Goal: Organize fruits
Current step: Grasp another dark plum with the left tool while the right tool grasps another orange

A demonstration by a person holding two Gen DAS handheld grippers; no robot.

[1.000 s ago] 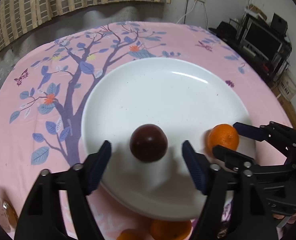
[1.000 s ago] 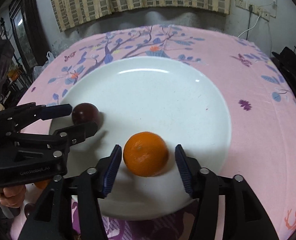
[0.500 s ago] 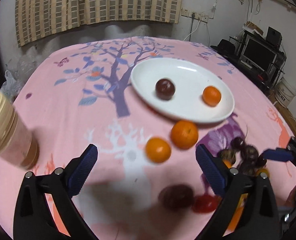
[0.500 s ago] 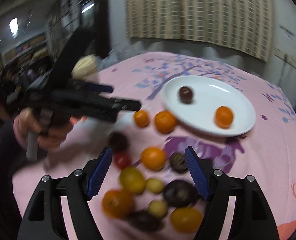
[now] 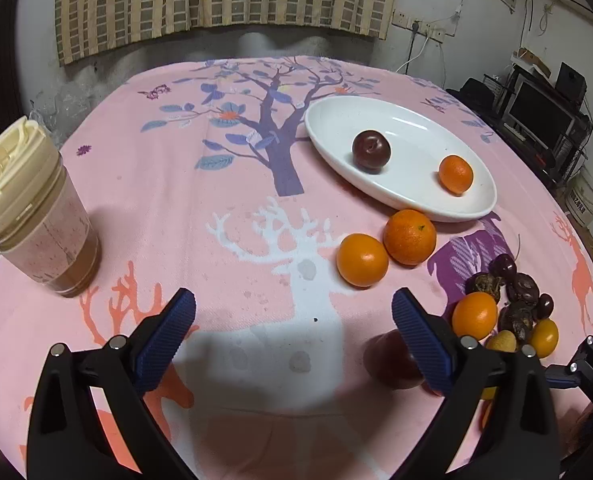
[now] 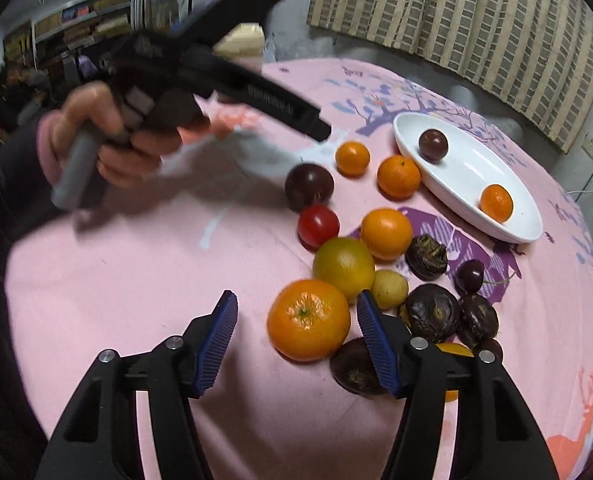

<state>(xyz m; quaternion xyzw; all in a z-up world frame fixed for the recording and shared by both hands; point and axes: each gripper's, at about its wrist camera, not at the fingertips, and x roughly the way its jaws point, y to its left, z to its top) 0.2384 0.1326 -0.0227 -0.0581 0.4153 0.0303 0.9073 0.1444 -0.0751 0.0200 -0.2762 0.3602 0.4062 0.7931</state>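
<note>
The table (image 5: pixel 200 208), under a pink tree-print cloth, fills both views. On it the white plate (image 5: pixel 416 200) sits at upper right of the left wrist view, holding one plum (image 5: pixel 371 149) and one small orange (image 5: pixel 455 173).

The left hand-held gripper (image 5: pixel 292 336) hangs released, jaws wide, over bare cloth; a dark plum (image 5: pixel 392 360) lies just inside its right finger, partly hidden by it. The right hand-held gripper (image 6: pixel 296 344) is also released and holds nothing. A large orange (image 6: pixel 308 319) lies just ahead of its jaws, a little right of centre, so I judge the right one nearer a pick; being round, the fruit sets no grasp axis.

The loose pile (image 6: pixel 396 280) crowds the orange's right side, touching it. The plate (image 6: pixel 464 184) is well apart, toward upper right.

A lidded cup (image 5: pixel 32 216) stands at far left. The dark fruits behind the right finger are cut off and hard to name.
</note>
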